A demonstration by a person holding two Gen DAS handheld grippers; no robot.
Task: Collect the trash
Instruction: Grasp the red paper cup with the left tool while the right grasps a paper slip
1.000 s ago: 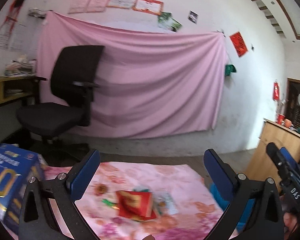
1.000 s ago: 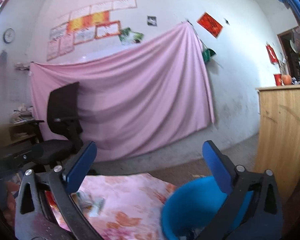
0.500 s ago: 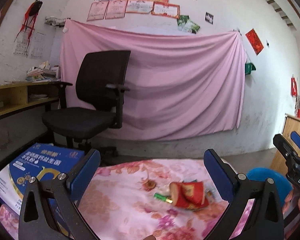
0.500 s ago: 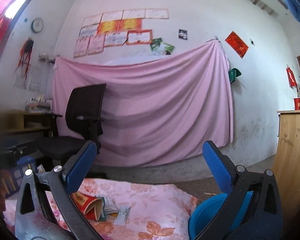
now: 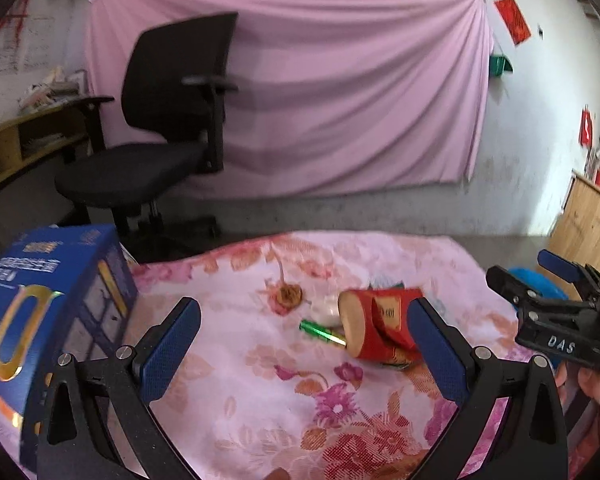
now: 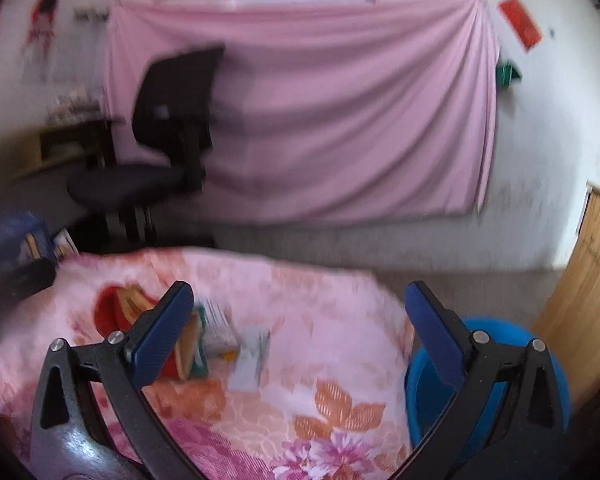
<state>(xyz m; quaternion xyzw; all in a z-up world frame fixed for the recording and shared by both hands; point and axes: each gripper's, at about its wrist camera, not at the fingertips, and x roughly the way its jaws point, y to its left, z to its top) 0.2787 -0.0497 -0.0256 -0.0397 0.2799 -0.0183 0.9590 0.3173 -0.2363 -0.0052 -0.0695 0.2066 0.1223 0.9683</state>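
A red paper cup [image 5: 380, 330] lies on its side on the pink floral tablecloth [image 5: 260, 392], with a green battery [image 5: 322, 332] and a white crumpled scrap [image 5: 327, 312] beside it. My left gripper [image 5: 304, 348] hovers open just in front of them, the cup close to its right finger. My right gripper [image 6: 298, 336] is open too, above some blurred paper wrappers [image 6: 236, 344]; the red cup [image 6: 116, 312] sits by its left finger. In the left wrist view the right gripper [image 5: 528, 276] shows at the right edge, held by a hand.
A blue bin [image 6: 488, 372] stands off the table's right edge, near a wooden cabinet [image 6: 588, 300]. A large blue box [image 5: 40, 320] occupies the table's left side. Behind the table are a black office chair [image 5: 168, 132] and a pink sheet [image 5: 340, 80] on the wall.
Both grippers have tilted down and come closer to the table. The cup and wrappers now sit larger and nearer between the fingers. Both stay open.
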